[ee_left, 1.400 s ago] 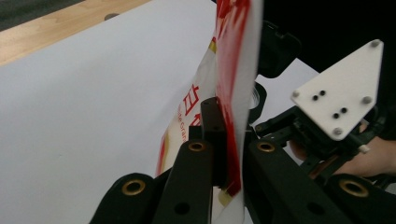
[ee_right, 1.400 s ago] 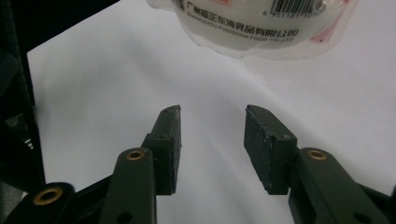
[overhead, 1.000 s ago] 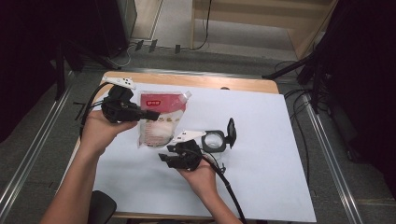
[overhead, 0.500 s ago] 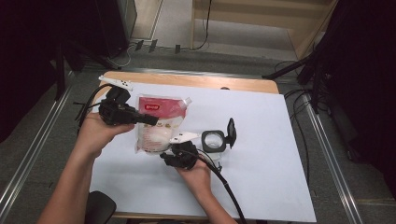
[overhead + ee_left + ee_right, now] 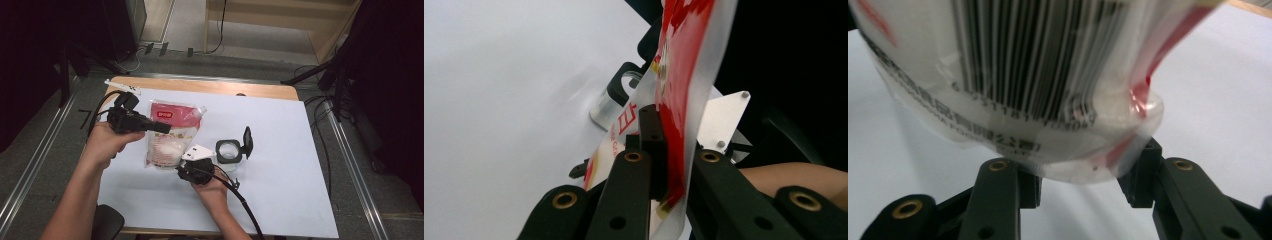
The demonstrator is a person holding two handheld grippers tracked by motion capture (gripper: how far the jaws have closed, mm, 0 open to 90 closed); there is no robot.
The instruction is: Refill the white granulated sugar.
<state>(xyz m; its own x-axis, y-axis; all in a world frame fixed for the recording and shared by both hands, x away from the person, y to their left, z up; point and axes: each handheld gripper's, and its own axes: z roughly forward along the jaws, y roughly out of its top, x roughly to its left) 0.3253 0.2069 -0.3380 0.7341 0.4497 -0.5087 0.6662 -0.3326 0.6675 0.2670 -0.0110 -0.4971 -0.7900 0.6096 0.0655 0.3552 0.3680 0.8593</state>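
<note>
A red and white pouch (image 5: 170, 132) of white grains hangs tilted above the white sheet, its spout corner toward the back right. My left gripper (image 5: 162, 127) is shut on its upper left edge; in the left gripper view the jaws (image 5: 669, 145) pinch the red film (image 5: 684, 75). My right gripper (image 5: 176, 165) sits at the pouch's lower end. In the right gripper view its jaws (image 5: 1085, 180) have just been closing, and the barcode end of the pouch (image 5: 1023, 75) bulges between the pads, which press on both sides.
A small clear jar (image 5: 227, 150) with an open black flip lid (image 5: 247, 140) stands just right of my right hand. The white sheet (image 5: 290, 170) covers most of the wooden table (image 5: 225, 87). A small white item (image 5: 122, 86) lies at the back left corner.
The right gripper has edged left under the pouch's lower end. The left gripper and the jar have stayed put.
</note>
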